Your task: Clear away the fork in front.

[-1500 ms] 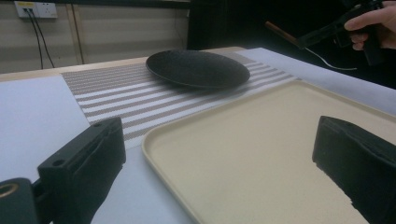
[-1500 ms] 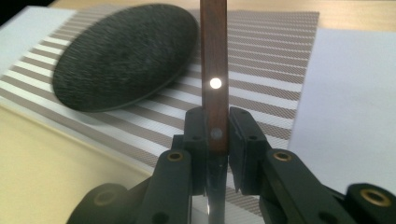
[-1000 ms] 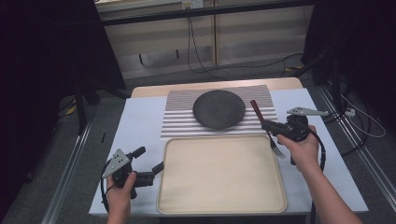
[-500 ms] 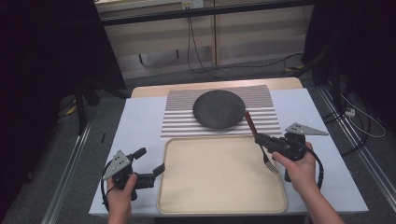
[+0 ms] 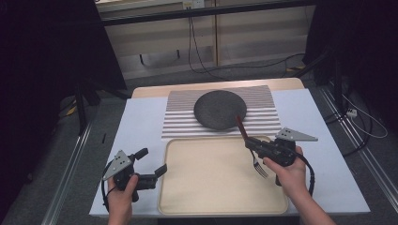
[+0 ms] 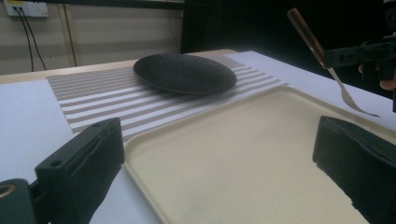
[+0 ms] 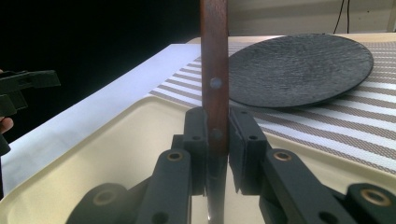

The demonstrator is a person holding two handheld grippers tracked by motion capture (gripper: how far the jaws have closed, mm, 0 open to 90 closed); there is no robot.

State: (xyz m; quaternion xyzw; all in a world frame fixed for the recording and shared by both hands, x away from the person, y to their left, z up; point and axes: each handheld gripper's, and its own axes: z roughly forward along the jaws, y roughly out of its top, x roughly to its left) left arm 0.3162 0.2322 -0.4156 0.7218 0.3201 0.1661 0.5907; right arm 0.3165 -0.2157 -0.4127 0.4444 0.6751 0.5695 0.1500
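Over the tray's [image 5: 211,197] three o'clock edge, the right gripper [image 5: 256,145] pinches a fork [image 5: 251,150] mid-length: wooden handle toward the eleven o'clock plate [image 5: 220,109], tines hanging over the tray. The left gripper [image 5: 157,172], fingers wide, idles at nine o'clock on the counter [image 5: 141,126].

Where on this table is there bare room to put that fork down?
The cream tray lies bare across its whole middle, between the left tool and the right tool, which holds the fork. White table left of the striped mat is free too. The dark plate crowds the mat's centre.
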